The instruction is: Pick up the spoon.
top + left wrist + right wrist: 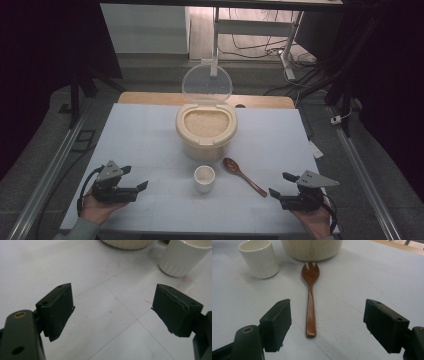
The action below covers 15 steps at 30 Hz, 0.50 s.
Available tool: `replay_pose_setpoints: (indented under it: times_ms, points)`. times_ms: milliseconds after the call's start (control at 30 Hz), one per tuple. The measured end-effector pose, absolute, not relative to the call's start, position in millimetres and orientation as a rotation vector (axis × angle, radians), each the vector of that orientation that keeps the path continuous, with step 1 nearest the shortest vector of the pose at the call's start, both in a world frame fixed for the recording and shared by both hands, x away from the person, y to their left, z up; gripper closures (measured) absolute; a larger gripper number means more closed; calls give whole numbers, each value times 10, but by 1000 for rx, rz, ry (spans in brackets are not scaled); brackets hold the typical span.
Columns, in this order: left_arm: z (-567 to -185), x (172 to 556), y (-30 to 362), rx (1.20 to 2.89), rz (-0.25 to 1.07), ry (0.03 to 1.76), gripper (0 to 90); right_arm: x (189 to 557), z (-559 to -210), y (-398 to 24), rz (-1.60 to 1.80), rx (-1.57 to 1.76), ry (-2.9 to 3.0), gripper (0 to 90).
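A cream rice container [206, 130] with its clear lid [206, 83] raised stands mid-table, full of rice. In front of it sits a small white cup [204, 178] [182, 256] [259, 257]. A brown wooden spoon [244, 176] [310, 295] lies to the cup's right, bowl toward the container. My left gripper [134, 177] [112, 307] rests at the front left, open and empty, pointing toward the cup. At the front right, my right gripper [281, 184] [327, 320] is open and empty, just short of the spoon's handle end.
The white table cover [140, 145] ends at a wooden strip [150, 98] at the back. Metal rails [45, 175] run along both sides of the table. A desk frame and cables [260, 45] lie on the floor beyond.
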<state>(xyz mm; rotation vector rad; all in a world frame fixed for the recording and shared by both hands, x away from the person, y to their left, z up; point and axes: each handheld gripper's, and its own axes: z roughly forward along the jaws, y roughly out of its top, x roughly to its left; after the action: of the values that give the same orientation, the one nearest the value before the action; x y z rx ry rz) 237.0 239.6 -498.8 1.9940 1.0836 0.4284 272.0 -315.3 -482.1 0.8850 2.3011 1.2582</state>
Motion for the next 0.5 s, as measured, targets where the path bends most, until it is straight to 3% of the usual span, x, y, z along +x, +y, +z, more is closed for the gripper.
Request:
replay_pose_setpoints:
  times_ms: [500]
  points:
    - [-4999,2353,2363,2022,443,1073,167,2726,-4873,-3127,1247,893,2320,231]
